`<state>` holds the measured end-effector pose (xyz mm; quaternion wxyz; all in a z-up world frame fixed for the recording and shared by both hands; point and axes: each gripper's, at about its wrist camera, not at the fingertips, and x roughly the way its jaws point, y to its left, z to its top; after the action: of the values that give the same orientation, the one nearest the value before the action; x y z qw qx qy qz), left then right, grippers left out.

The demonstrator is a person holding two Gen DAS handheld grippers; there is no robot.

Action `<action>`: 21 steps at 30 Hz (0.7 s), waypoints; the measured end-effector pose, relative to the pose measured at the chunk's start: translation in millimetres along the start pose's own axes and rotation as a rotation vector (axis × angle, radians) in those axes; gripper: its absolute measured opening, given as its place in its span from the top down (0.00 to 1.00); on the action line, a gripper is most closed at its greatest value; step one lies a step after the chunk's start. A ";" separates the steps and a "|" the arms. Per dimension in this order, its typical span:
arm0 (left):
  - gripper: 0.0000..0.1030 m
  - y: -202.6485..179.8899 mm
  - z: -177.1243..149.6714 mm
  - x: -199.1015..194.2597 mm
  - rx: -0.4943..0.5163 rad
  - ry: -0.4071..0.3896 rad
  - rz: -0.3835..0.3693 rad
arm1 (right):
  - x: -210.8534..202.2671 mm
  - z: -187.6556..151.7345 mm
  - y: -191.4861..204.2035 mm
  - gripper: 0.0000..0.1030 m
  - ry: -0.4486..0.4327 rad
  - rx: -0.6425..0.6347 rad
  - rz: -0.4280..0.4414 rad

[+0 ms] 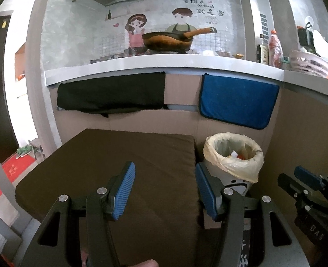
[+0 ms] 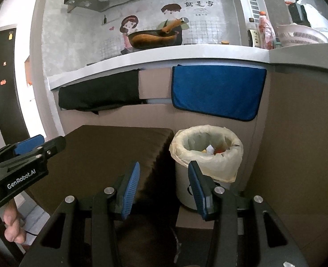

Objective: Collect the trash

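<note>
The trash (image 2: 213, 150), light crumpled scraps best pinched at a raised fold, lies inside the lined bin (image 2: 205, 155) just beside the brown surface's (image 1: 110, 162) right edge, while left tool (image 1: 164, 191) and right tool (image 2: 164, 189) stand wide and hold nothing.

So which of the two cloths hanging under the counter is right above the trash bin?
The blue cloth; it hangs above the lined trash bin, while the black cloth hangs further left.

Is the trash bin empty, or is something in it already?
Not empty: the lined trash bin stands upright with white and orange scraps at the bottom.
</note>
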<state>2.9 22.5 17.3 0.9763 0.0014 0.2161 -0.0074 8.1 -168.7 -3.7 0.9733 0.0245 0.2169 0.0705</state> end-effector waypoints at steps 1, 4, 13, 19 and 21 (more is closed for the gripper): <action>0.45 0.3 -0.4 -1.8 0.001 -0.003 0.002 | -0.7 -0.6 1.3 0.58 0.000 -0.002 0.003; 0.45 0.7 -1.5 -4.6 0.001 -0.004 0.016 | -1.9 -1.1 3.8 0.58 -0.004 -0.010 0.008; 0.45 8.8 -1.2 -10.2 -0.011 -0.020 0.028 | -3.7 1.6 8.1 0.58 -0.012 -0.020 0.026; 0.45 7.1 -1.1 -10.2 -0.004 -0.021 0.020 | -7.1 2.0 10.9 0.58 -0.020 -0.027 0.018; 0.45 7.2 -1.2 -9.9 -0.004 -0.019 0.020 | -6.9 2.1 10.2 0.58 -0.019 -0.026 0.019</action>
<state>-6.4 29.8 20.4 0.9783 0.0015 0.2069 0.0029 1.6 -159.7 1.8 0.9749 0.0146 0.2064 0.0824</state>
